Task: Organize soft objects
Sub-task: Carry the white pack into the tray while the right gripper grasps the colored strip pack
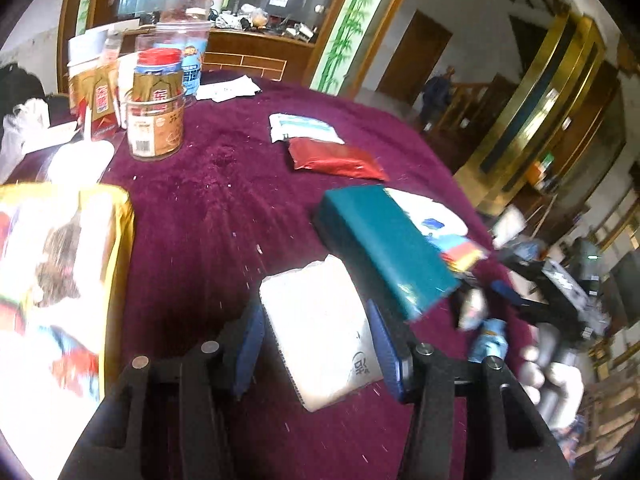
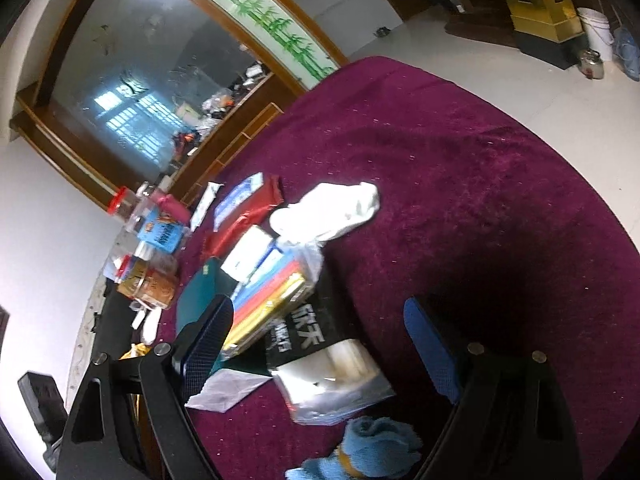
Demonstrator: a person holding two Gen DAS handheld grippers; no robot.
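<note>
Tissue pack (image 1: 320,332) — between left hand-held gripper (image 1: 316,352) pads

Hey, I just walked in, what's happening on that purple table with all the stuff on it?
A person is sorting soft things on the purple tablecloth with a handheld gripper in each hand. The left gripper has its fingers on either side of a white tissue pack; whether it is squeezing the pack is hard to tell. The right gripper is open and holds nothing, hovering over a clear plastic bag beside a teal box. A blue cloth lies just in front of it.
</note>
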